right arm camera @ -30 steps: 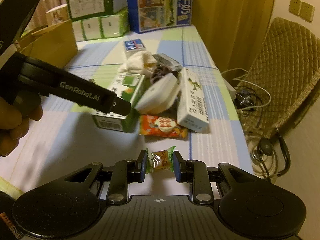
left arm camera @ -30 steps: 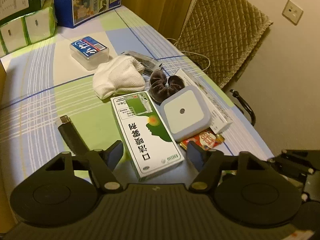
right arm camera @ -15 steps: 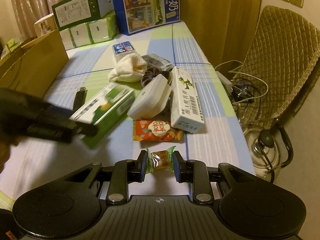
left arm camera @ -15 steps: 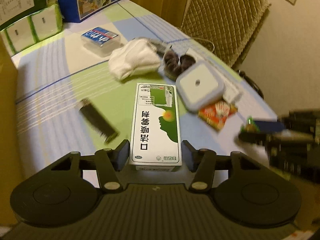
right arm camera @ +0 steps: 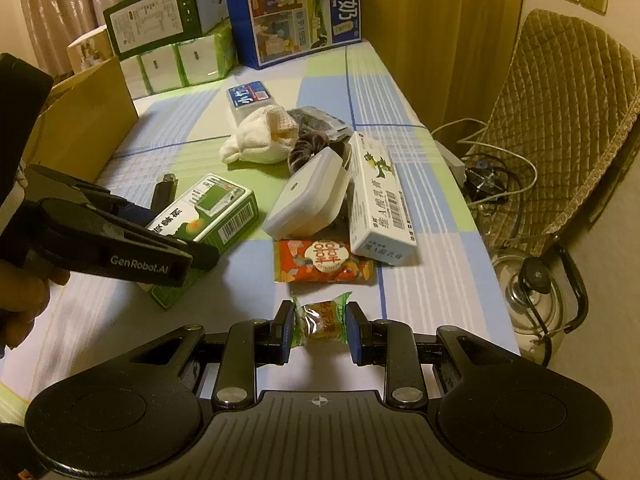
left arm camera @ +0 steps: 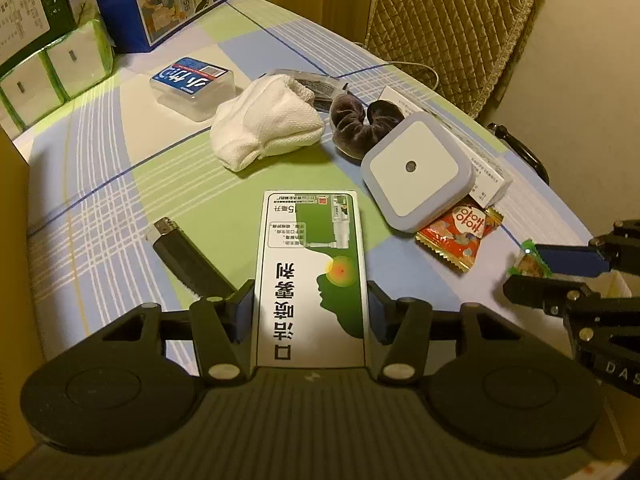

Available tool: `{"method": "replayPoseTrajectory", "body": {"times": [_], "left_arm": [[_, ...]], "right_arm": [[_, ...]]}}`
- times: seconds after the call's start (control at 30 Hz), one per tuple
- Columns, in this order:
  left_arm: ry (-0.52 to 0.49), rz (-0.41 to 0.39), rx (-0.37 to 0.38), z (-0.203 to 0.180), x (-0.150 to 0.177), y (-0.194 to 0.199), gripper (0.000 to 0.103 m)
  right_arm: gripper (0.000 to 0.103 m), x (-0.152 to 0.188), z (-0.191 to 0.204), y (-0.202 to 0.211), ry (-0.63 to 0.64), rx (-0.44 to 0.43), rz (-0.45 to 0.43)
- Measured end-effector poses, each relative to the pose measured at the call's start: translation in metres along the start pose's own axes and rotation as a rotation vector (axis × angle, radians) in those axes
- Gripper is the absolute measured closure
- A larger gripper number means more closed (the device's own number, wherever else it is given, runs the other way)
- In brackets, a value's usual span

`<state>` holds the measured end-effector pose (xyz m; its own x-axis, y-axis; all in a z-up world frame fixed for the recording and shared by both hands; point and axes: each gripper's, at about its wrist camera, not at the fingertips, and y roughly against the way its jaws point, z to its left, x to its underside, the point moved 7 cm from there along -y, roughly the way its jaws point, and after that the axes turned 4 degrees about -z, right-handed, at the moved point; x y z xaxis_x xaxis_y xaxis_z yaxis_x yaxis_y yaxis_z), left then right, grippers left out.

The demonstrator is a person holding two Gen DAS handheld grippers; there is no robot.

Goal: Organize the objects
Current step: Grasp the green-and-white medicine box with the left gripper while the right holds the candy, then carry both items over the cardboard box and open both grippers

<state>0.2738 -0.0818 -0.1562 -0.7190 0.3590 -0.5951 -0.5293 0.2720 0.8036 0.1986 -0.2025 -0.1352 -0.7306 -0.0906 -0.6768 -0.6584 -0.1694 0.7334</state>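
Note:
A green and white medicine box [left arm camera: 310,248] lies flat on the checked tablecloth [left arm camera: 100,216]. My left gripper [left arm camera: 311,308] has a pad pressed against each long side of the box and is shut on it. In the right wrist view the same box [right arm camera: 208,216] sits under the left gripper's black fingers [right arm camera: 200,256], with a hand behind them. My right gripper [right arm camera: 320,328] is shut on a small candy [right arm camera: 320,322] in a green wrapper, held above the table's near edge. That candy [left arm camera: 528,266] also shows at the right of the left wrist view.
Beyond the box lie a black stick [left arm camera: 188,258], a white cloth [left arm camera: 268,128], a dark scrunchie [left arm camera: 360,128], a square white night light [left arm camera: 416,168], a red snack packet [left arm camera: 460,236] and a long white box [right arm camera: 380,200]. A cardboard box [right arm camera: 84,128] stands left; a quilted chair [right arm camera: 560,120] right.
My left gripper has moved forward over the medicine box, and its fingers now clamp the box's sides. The right gripper keeps holding the candy and has barely moved.

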Motion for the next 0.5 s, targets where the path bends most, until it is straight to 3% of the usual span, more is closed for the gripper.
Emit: {"method": "replayPoseTrajectory", "body": {"times": [0.5], "left_arm": [[0.011, -0.055, -0.008, 0.009, -0.002, 0.052, 0.053]], "right_arm": [[0.079, -0.019, 0.017, 0.024, 0.016, -0.006, -0.050]]}}
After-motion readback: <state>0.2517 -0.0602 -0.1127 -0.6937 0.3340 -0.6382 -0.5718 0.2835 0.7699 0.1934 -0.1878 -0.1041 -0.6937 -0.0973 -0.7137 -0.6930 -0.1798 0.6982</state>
